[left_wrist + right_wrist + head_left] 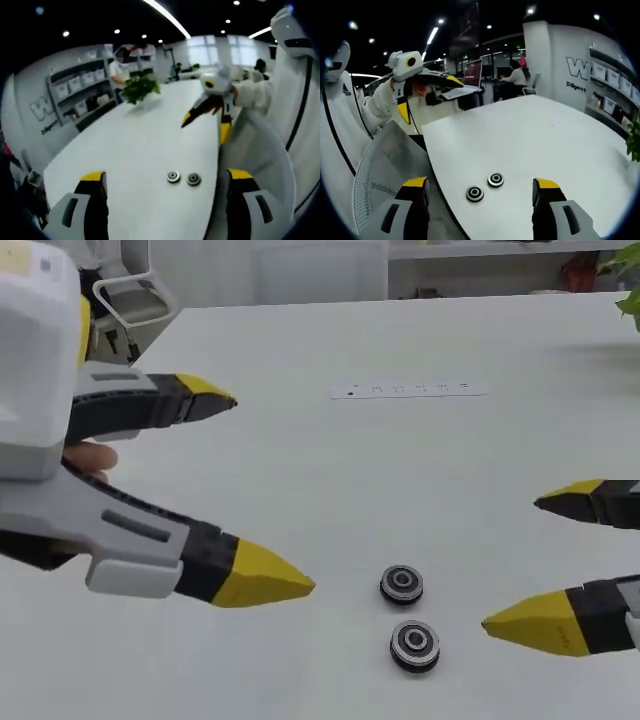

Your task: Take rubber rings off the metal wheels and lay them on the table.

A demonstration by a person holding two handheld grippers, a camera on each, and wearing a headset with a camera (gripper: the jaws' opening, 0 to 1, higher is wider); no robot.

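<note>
Well, over on the left the left gripper hangs above the table, jaws spread wide and gripping nothing, with a hand showing behind it. I'd say it is held open like that so it can close on a wheel without fuss.

Just right of its lower tip lie the far wheel and the near wheel. They sit flat, just beside each other but not touching, close to the front edge. Each still wears its dark ring, so none is off yet. The gap between them should let a jaw get round one alone.

Further right, the right gripper is likewise spread and empty, aimed in at the pair from the opposite side. To me that looks set for one to steady a wheel while the other peels.
</note>
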